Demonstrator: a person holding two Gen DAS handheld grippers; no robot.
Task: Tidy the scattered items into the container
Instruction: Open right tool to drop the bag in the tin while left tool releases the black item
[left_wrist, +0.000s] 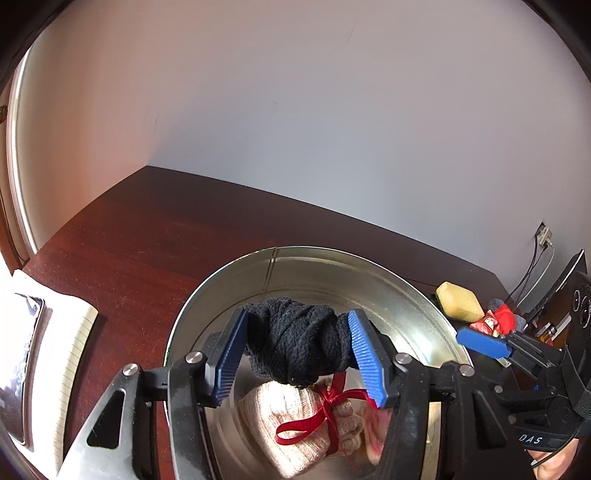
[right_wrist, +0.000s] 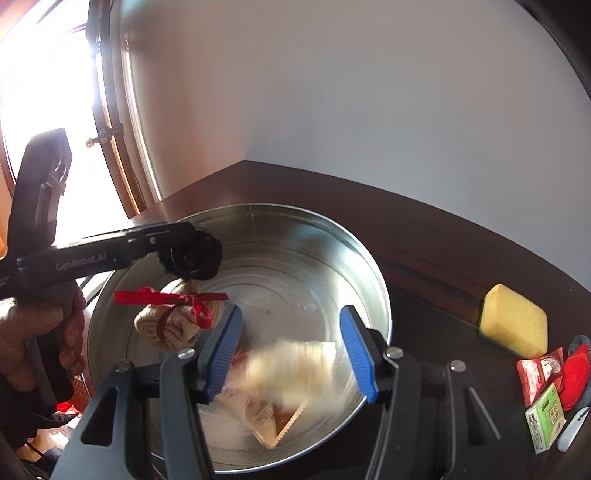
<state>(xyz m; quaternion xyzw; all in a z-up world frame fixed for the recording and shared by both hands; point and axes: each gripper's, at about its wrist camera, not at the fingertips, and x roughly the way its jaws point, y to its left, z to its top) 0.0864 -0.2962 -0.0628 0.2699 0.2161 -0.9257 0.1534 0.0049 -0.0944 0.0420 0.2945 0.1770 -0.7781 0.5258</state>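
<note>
Round metal tin (left_wrist: 369, 280) fills the lower middle of both views on the dark wooden table (left_wrist: 147, 240), with a beige cloth bundle tied in red ribbon (left_wrist: 295, 428) lying inside it. Above the tin, the left gripper (left_wrist: 299, 354) is clamped on a black knitted roll (left_wrist: 295, 343), while the right gripper (right_wrist: 291, 350) stands with jaws apart and a blurred snack packet (right_wrist: 280, 380) beneath them in the tin. At the right edge a yellow sponge (right_wrist: 515, 321), a red sachet (right_wrist: 539, 373) and a green packet (right_wrist: 545, 421) lie on the table outside the tin.
</note>
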